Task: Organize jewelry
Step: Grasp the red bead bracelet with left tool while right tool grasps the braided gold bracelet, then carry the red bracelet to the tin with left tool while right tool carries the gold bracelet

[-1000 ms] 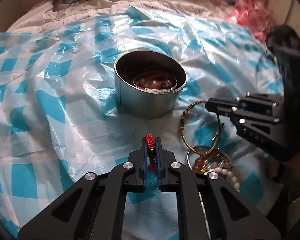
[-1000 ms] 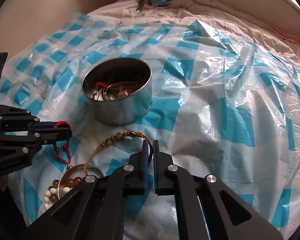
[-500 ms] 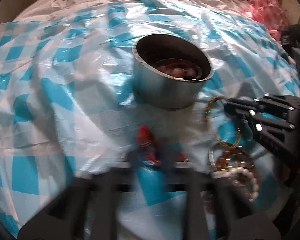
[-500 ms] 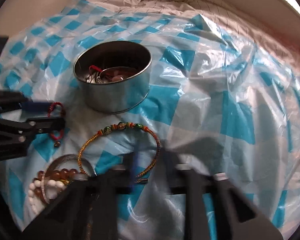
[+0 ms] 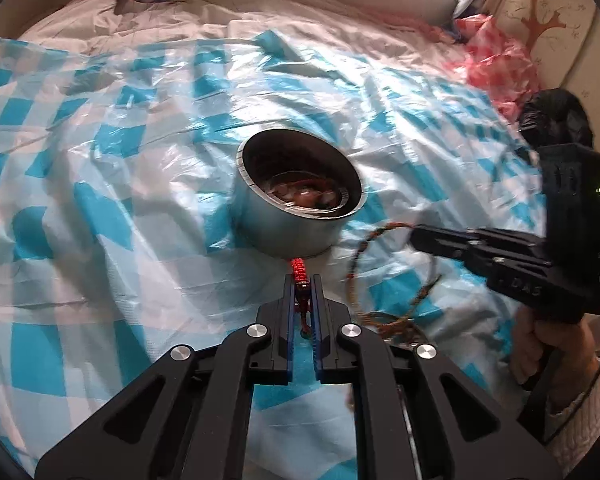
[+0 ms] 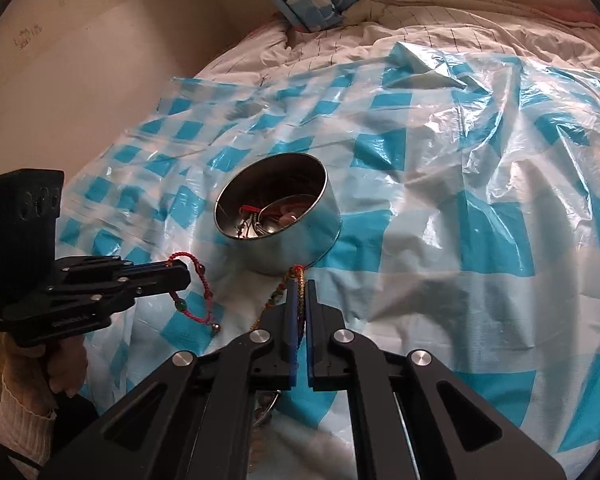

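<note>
Your right gripper (image 5: 414, 238) carries the only lettering you can read here: raised characters on the side of its black body, seen from the left wrist camera, which look like "DAS", though the first letter is unclear. Faint marks on the left gripper (image 6: 186, 276) body, seen from the right wrist camera, stay too blurred to read.

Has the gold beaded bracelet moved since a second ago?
Yes. The right gripper has lifted the gold beaded bracelet off the checked sheet; it now hangs above it, closer to the metal tin.
</note>
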`<move>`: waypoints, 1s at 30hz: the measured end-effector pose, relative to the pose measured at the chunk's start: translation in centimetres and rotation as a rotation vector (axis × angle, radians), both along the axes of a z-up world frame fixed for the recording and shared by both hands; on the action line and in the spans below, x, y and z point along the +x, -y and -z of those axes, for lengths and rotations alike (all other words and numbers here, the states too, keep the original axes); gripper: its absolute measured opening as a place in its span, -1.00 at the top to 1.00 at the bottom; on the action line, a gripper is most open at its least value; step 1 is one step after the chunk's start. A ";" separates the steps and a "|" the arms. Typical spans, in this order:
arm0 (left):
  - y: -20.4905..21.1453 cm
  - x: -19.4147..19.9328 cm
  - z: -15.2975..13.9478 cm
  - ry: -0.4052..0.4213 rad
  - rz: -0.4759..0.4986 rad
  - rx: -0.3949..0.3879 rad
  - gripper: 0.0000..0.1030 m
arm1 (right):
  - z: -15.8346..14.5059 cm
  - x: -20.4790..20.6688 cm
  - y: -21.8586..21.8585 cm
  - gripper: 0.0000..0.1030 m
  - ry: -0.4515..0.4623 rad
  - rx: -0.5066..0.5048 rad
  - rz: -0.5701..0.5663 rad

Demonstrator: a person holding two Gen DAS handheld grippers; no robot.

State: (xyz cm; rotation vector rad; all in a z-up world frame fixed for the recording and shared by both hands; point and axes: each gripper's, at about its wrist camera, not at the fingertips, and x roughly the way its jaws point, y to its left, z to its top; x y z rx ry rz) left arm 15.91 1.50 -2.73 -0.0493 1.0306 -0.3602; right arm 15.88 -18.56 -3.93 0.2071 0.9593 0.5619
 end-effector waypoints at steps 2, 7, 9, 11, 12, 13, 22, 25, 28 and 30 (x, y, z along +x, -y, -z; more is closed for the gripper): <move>-0.1 0.4 0.7 -0.022 -0.028 0.047 0.87 | 0.2 0.1 0.1 0.92 -0.008 -0.010 0.015; -0.2 1.1 2.3 -0.061 -0.079 0.137 0.69 | 1.6 0.6 0.0 0.77 -0.040 -0.140 0.060; -0.2 1.1 2.3 -0.040 -0.098 0.180 0.27 | 1.6 0.5 -0.6 0.06 -0.003 -0.230 0.071; -0.2 1.1 2.2 -0.010 -0.122 0.215 -0.10 | 1.4 0.3 -1.1 -0.10 0.044 -0.290 0.070; -0.1 1.2 2.3 -0.011 -0.122 0.219 -0.12 | 1.6 0.3 -1.7 -0.10 0.056 -0.332 0.060; 0.1 1.3 2.7 -0.024 -0.113 0.227 -0.12 | 2.0 0.3 -2.3 -0.10 0.059 -0.377 0.049; 1.7 -0.1 0.0 0.055 -0.024 0.164 0.87 | 1.3 0.3 -0.7 0.93 -0.027 -0.096 -0.006; 1.1 -0.1 -1.2 0.088 -0.035 0.127 0.87 | -0.3 0.0 0.3 0.93 0.025 0.044 -0.006; 0.8 0.1 -1.8 0.108 -0.045 0.095 0.87 | -2.1 -0.9 0.2 0.92 0.121 0.115 -0.028; 0.9 0.1 -2.2 0.122 -0.043 0.079 0.87 | -2.8 -1.0 0.0 0.92 0.159 0.133 -0.029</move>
